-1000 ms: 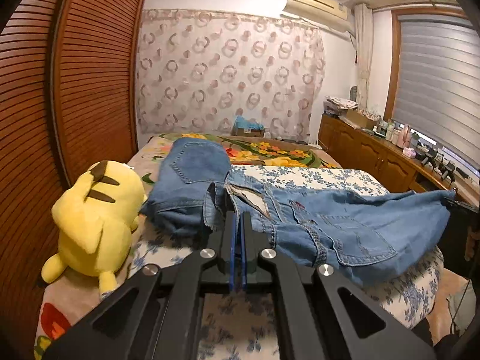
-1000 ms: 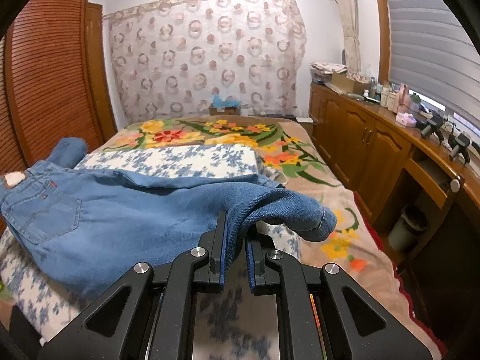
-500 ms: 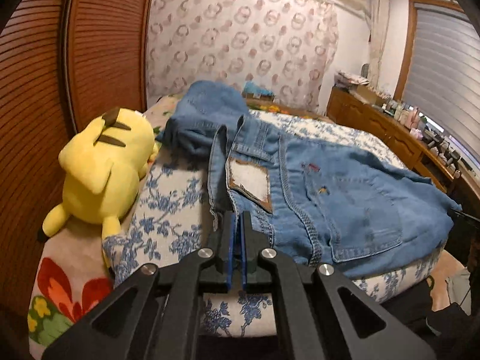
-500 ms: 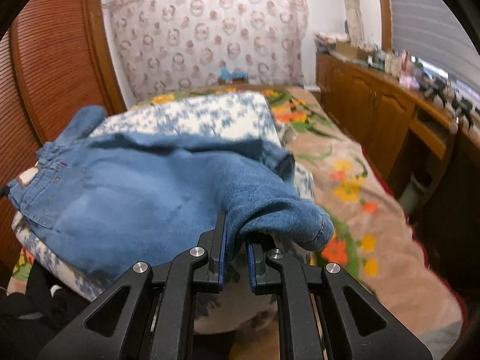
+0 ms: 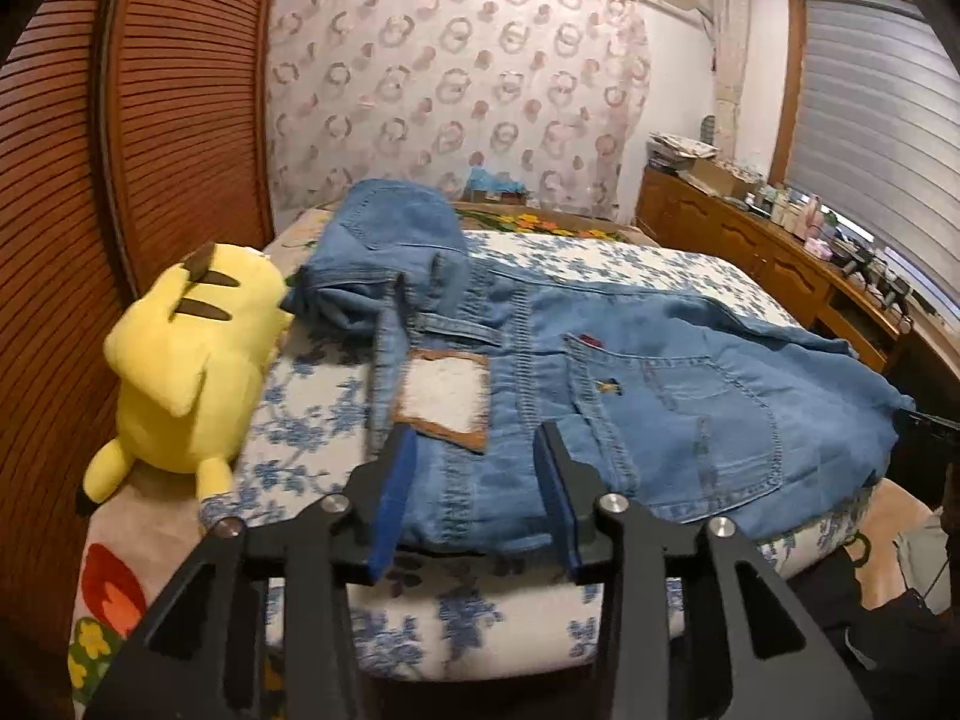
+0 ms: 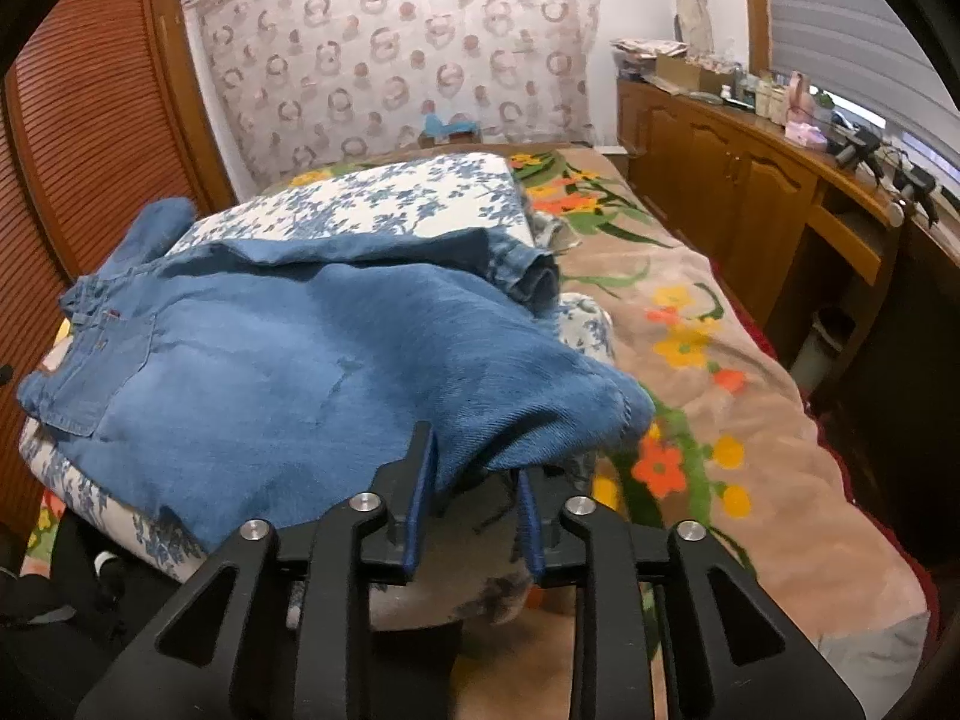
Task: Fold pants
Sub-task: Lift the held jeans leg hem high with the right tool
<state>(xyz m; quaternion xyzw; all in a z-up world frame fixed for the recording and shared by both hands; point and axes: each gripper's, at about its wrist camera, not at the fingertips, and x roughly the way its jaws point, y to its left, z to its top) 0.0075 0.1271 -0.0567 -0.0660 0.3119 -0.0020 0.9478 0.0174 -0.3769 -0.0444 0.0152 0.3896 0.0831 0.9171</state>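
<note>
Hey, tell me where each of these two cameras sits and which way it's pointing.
Left wrist: on the left gripper, low at the bed's near edge, facing the jeans waistband end and a yellow plush toy; its open jaws show.
Right wrist: on the right gripper, same edge farther right, facing the jeans leg end and the wooden cabinets; its open jaws show.
Shared: jeans, blue floral cushion, patterned curtain.

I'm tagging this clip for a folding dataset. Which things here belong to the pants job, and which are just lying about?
Job: jeans, left gripper, right gripper, both open.

Lying about: yellow plush toy, another folded pair of jeans, clutter on the wooden cabinet.
</note>
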